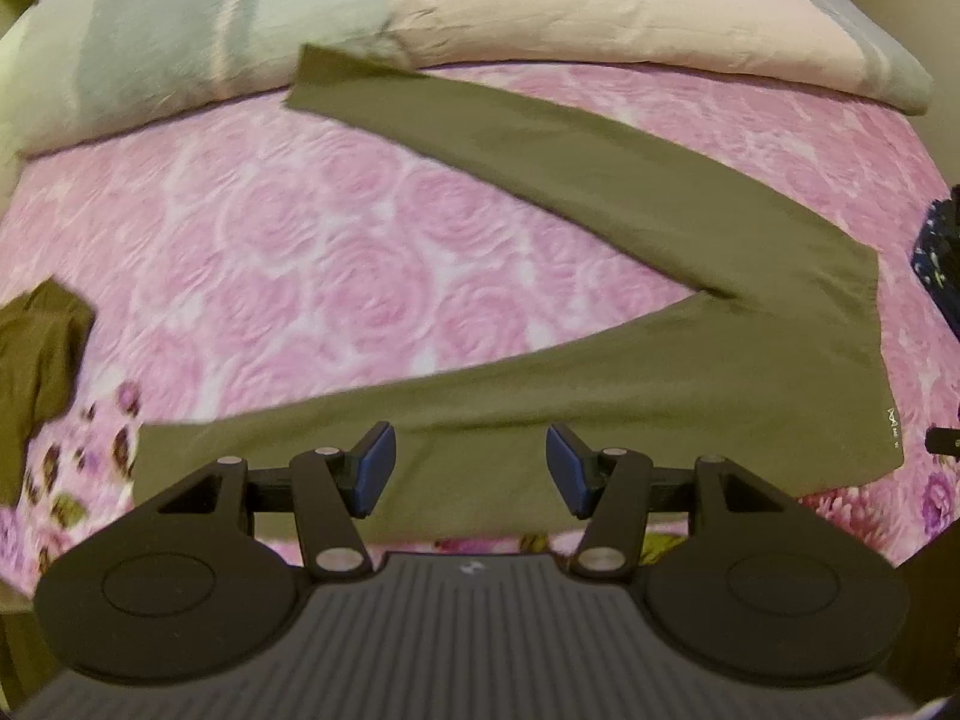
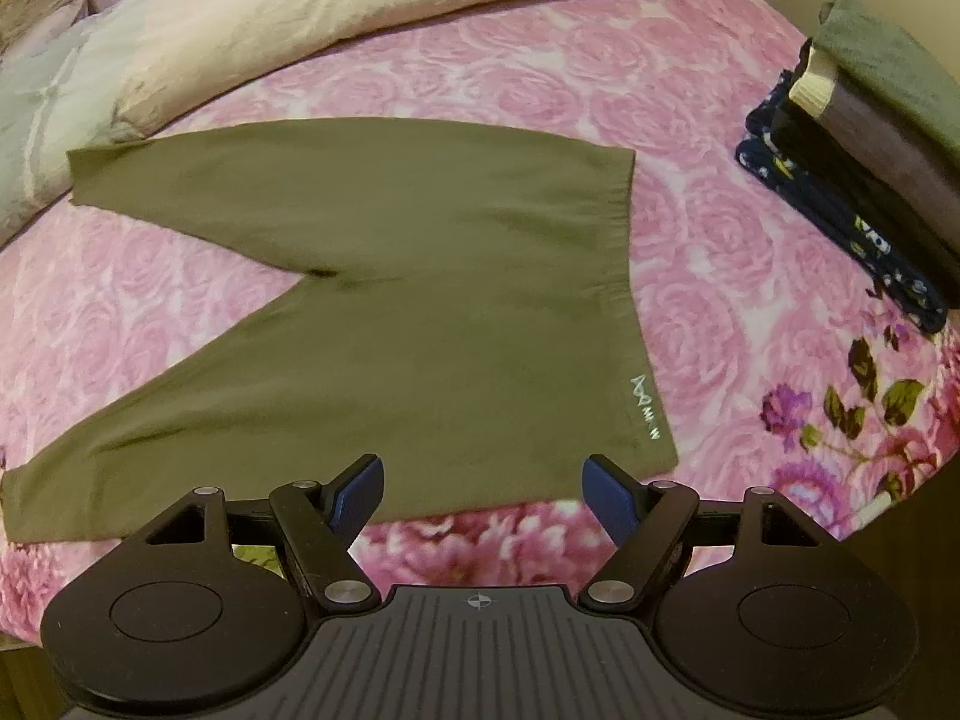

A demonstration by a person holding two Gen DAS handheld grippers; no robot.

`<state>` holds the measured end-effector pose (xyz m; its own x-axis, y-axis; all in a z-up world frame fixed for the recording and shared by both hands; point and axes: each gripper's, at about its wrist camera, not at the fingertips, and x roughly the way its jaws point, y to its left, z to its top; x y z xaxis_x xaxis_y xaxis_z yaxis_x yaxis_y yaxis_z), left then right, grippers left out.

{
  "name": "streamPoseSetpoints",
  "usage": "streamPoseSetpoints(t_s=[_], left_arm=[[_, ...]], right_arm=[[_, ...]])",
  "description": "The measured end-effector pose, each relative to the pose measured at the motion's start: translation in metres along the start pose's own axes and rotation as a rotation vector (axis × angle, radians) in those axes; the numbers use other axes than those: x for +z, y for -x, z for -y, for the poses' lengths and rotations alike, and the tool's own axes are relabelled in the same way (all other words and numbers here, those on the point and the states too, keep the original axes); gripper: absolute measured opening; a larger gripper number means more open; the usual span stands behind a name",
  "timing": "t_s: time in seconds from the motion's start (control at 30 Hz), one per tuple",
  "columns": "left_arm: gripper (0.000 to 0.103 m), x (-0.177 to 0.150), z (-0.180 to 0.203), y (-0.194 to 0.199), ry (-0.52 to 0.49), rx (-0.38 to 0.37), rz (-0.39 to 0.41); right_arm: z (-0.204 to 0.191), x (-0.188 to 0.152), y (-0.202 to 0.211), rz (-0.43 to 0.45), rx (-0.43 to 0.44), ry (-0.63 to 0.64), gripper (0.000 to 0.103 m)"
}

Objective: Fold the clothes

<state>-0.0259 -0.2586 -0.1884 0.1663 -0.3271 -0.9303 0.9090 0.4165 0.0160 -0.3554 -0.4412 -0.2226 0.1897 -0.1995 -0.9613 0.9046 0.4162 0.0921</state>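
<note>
Olive-green trousers lie flat on the pink rose-patterned bedspread, legs spread in a V toward the left, waistband with a small white logo at the right. My left gripper is open, its blue pads hovering over the near trouser leg. Over the trousers' near edge close to the waistband, my right gripper also stands open, nothing between its blue pads.
A pale folded duvet runs along the far side of the bed. Another crumpled olive garment lies at the left. A stack of folded clothes sits at the right, dark floral fabric at its bottom.
</note>
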Motion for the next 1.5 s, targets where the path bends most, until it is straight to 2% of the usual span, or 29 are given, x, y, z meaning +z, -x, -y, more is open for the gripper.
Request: streamPoseSetpoints(t_s=[0.27,0.4,0.53,0.63,0.77,1.03,1.17,1.4,1.43,1.47,1.5], left_arm=[[0.050,0.031,0.017,-0.044,-0.106,-0.052,0.061],[0.050,0.051,0.021,-0.062,-0.137,-0.107,0.091],[0.050,0.078,0.026,-0.094,-0.212,-0.167,0.124],[0.047,0.098,0.031,-0.125,-0.289,-0.208,0.144],[0.041,0.133,0.037,-0.170,-0.416,-0.256,0.153],[0.038,0.213,0.045,-0.259,-0.721,-0.335,0.211],[0.038,0.253,0.046,-0.298,-0.867,-0.363,0.222],[0.039,0.300,0.042,-0.333,-1.096,-0.315,0.185],[0.039,0.304,0.042,-0.340,-1.117,-0.309,0.163],[0.039,0.306,0.042,-0.348,-1.135,-0.303,0.137],[0.039,0.307,0.042,-0.355,-1.153,-0.298,0.111]], right_arm=[[0.031,0.036,-0.035,0.053,0.024,-0.011,0.076],[0.040,0.059,-0.046,0.106,0.050,-0.004,0.076],[0.043,0.084,-0.066,0.158,0.063,0.033,0.076],[0.044,0.105,-0.093,0.178,0.090,0.065,0.076],[0.043,0.139,-0.135,0.188,0.168,0.110,0.076],[0.027,0.216,-0.202,0.236,0.237,0.354,0.076],[0.031,0.241,-0.228,0.192,0.263,0.442,0.076],[0.038,0.262,-0.253,0.068,0.311,0.583,0.075],[0.038,0.263,-0.256,0.052,0.319,0.601,0.074],[0.038,0.264,-0.259,0.032,0.327,0.619,0.058],[0.037,0.264,-0.263,0.012,0.330,0.633,0.053]])
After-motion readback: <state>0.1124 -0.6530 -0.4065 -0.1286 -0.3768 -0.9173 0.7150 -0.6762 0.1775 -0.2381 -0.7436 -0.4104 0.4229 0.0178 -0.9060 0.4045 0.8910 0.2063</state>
